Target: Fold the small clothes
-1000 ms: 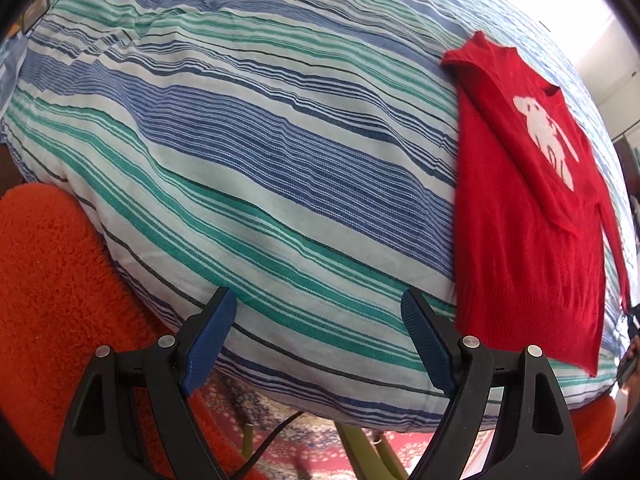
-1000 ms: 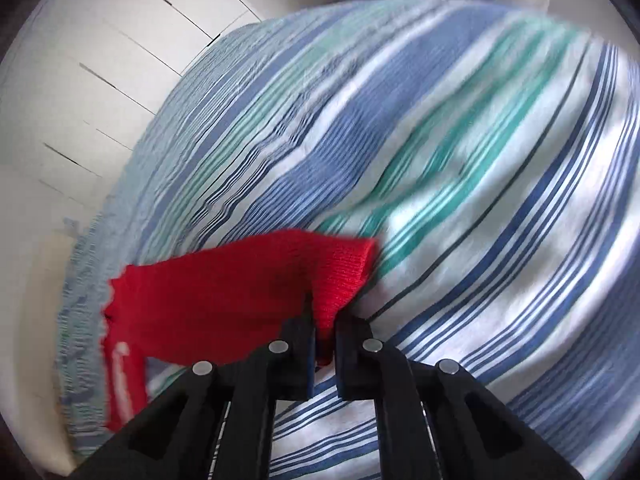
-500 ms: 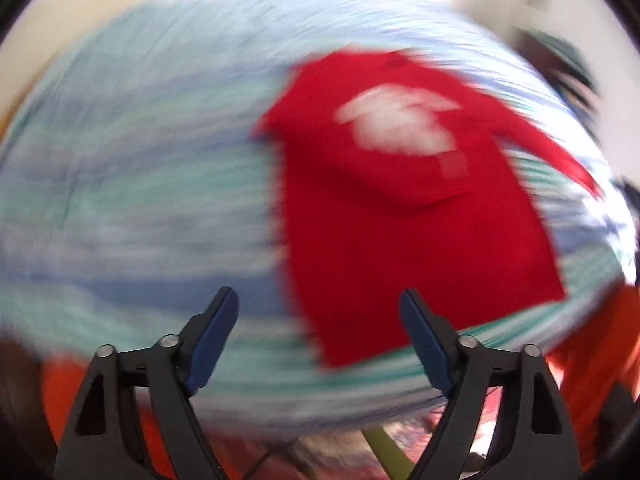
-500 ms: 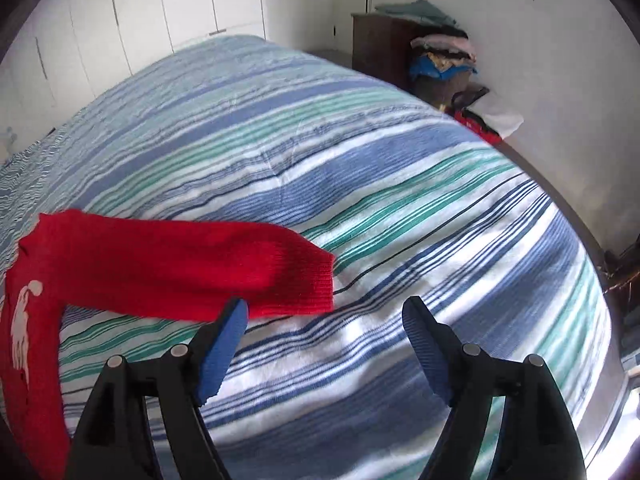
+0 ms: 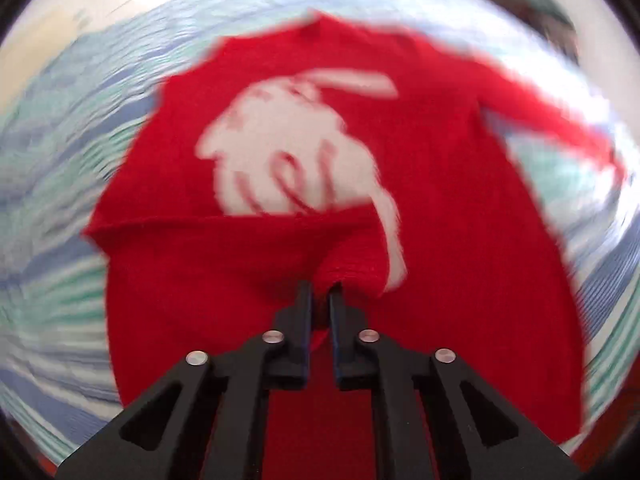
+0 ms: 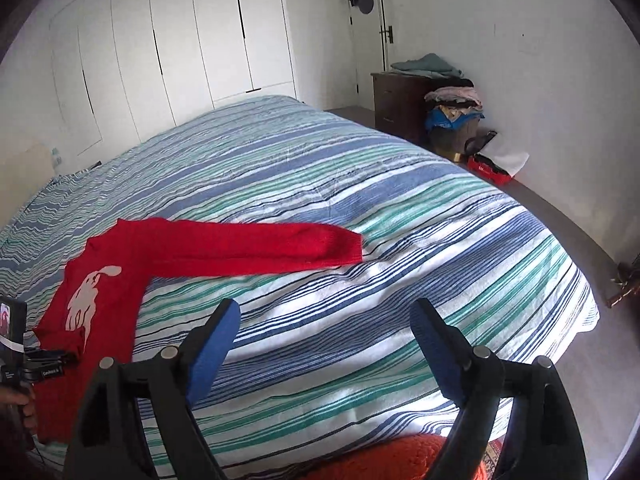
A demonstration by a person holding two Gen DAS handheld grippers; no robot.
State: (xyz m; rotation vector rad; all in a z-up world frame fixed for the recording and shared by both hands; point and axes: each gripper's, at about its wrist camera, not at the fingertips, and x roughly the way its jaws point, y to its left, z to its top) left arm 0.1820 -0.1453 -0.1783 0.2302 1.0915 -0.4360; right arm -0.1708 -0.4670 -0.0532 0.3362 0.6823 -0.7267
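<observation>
The left gripper (image 5: 320, 294) has snapped together since half a second ago, when its blue pads stood wide above the sweater; now its jaws are clamped on a bunched fold of the red sweater (image 5: 440, 240), low on the body just below the white animal print (image 5: 288, 152). The left view is smeared with blur, and the sweater fills it far more than before. Over on the right, what a change: a second ago the right gripper (image 6: 324, 344) was pinched on the sleeve cuff; now its jaws are opening, blue pads spread wide, nothing between them, only striped cover below. The sleeve (image 6: 256, 246) lies let go and stretched out flat, its cuff pointing toward 3 o'clock in the right view, while the sweater's body sits at 8 o'clock near the bed's edge. At 9 o'clock in that view the left gripper's handle shows, with fingers (image 6: 24, 412) of a hand wrapped on it. The sweater rests on a bed under a blue, green and white striped cover (image 6: 360, 184). Behind it, from 10 to 12 o'clock, white wardrobe doors (image 6: 180, 48); at 1 o'clock a dark wooden nightstand (image 6: 396, 100) with folded cloth on top, and beside it a basket heaped with clothes (image 6: 456, 120). An orange rug (image 6: 392, 460) peeks in at 6 o'clock.
</observation>
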